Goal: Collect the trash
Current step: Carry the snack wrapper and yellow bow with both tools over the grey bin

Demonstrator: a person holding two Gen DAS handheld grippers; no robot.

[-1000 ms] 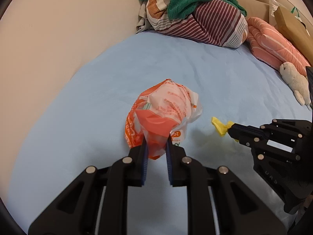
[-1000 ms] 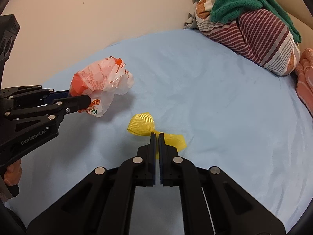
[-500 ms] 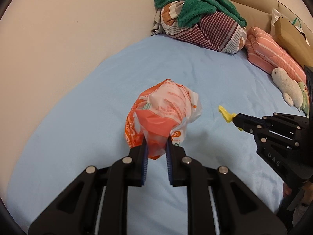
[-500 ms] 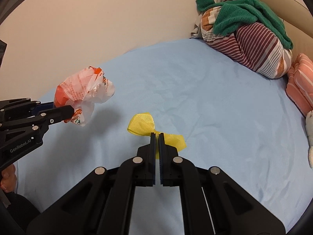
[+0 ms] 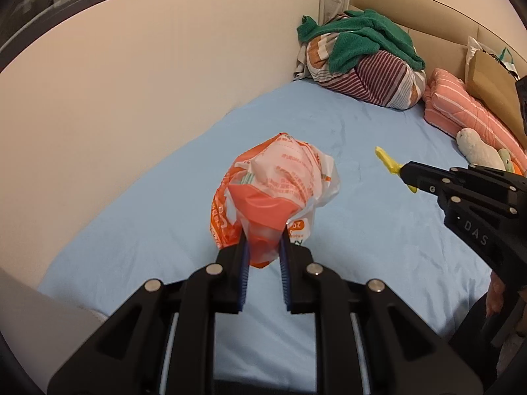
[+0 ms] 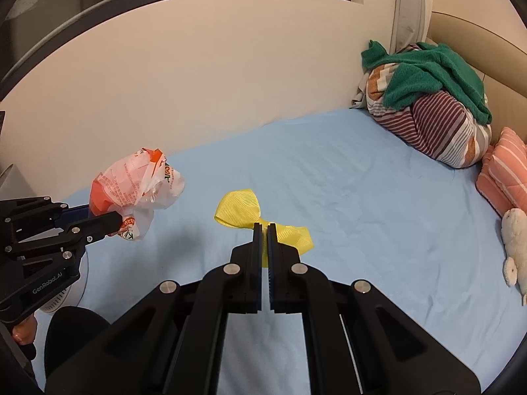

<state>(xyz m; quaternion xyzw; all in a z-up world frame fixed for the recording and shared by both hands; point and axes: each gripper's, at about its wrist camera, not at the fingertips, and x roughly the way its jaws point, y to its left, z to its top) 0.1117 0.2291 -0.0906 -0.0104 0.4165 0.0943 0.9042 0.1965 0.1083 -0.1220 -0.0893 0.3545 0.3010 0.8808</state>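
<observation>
Trash hangs off the bed [image 5: 362, 230] in both grippers, presumably lifted for carrying away. The left gripper [image 5: 263, 256] pinches the orange bag [image 5: 276, 194] by its neck, so the bulk hangs free; at three o'clock, the right gripper [image 6: 264, 243], jaws nearly closed, nips the ribbon [image 6: 240, 212]. Bedding [image 6: 438, 112] sits at one o'clock.

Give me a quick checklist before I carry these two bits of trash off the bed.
1. Left tool shut on the orange plastic bag: ok.
2. Right tool shut on the yellow ribbon: ok.
3. Both pieces lifted off the blue sheet: ok.
4. Tools apart, not touching: ok.
5. Bin to drop them in: cannot tell, none in view.
6. Plush toy out of the tools' way: ok.
</observation>
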